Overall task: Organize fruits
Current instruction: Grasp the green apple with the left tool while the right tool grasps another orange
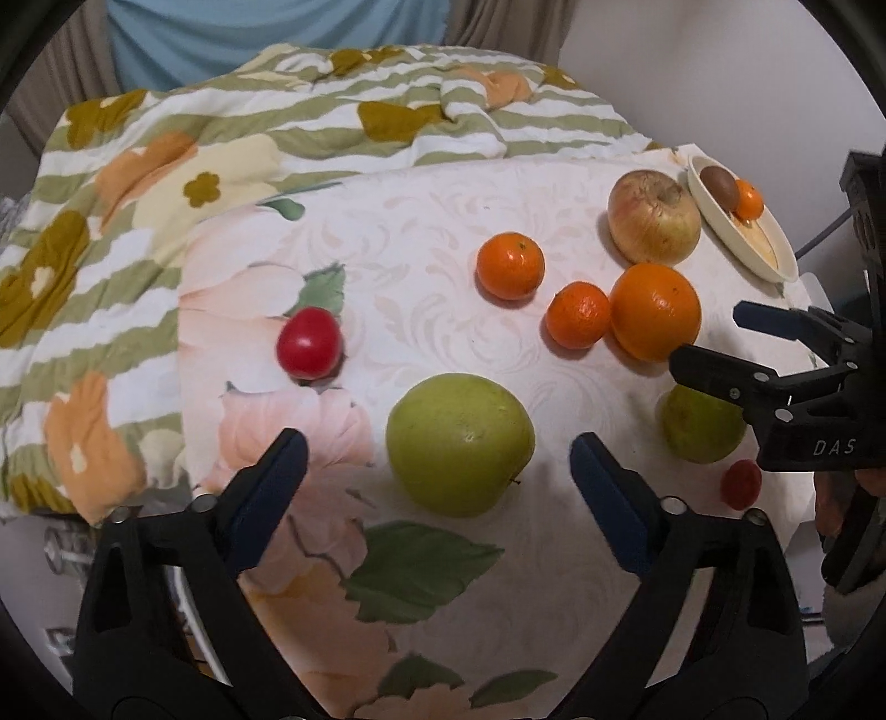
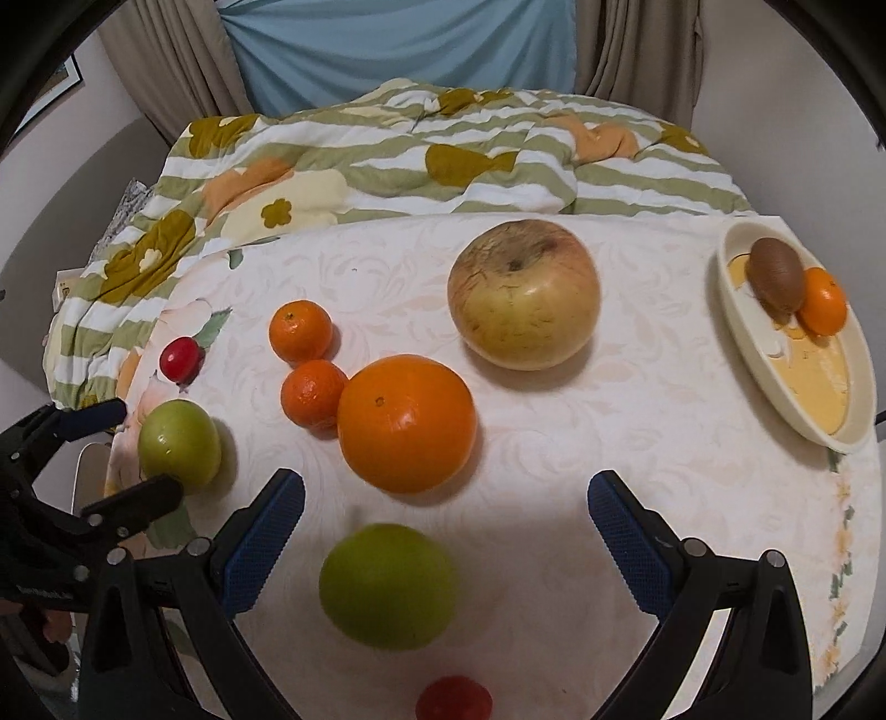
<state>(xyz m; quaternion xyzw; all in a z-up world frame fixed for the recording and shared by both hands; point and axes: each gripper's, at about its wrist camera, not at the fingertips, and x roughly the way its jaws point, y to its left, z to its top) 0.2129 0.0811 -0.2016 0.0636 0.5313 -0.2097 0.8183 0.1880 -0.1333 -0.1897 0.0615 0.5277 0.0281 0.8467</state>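
Fruit lies loose on a floral cloth [image 1: 421, 221]. My left gripper [image 1: 437, 448] is open, its jaws on either side of a green apple [image 1: 459, 446], apart from it. My right gripper [image 2: 446, 501] is open above a second green apple [image 2: 387, 584], with a large orange [image 2: 407, 423] just ahead. The right gripper shows in the left wrist view [image 1: 714, 340]. Two mandarins [image 2: 302, 329] [image 2: 313, 393], a big yellowish apple [image 2: 523, 293] and red tomatoes [image 2: 178, 359] [image 2: 454, 699] lie around. A cream oval dish [image 2: 745, 338] at far right holds a kiwi [image 2: 775, 274] and a small orange [image 2: 823, 302].
A green-striped flowered quilt [image 2: 387, 160] is bunched along the far side of the cloth. Curtains and a blue sheet [image 2: 398, 44] hang behind. The cloth's right edge runs just past the dish. The left gripper shows at the left edge of the right wrist view [image 2: 138, 451].
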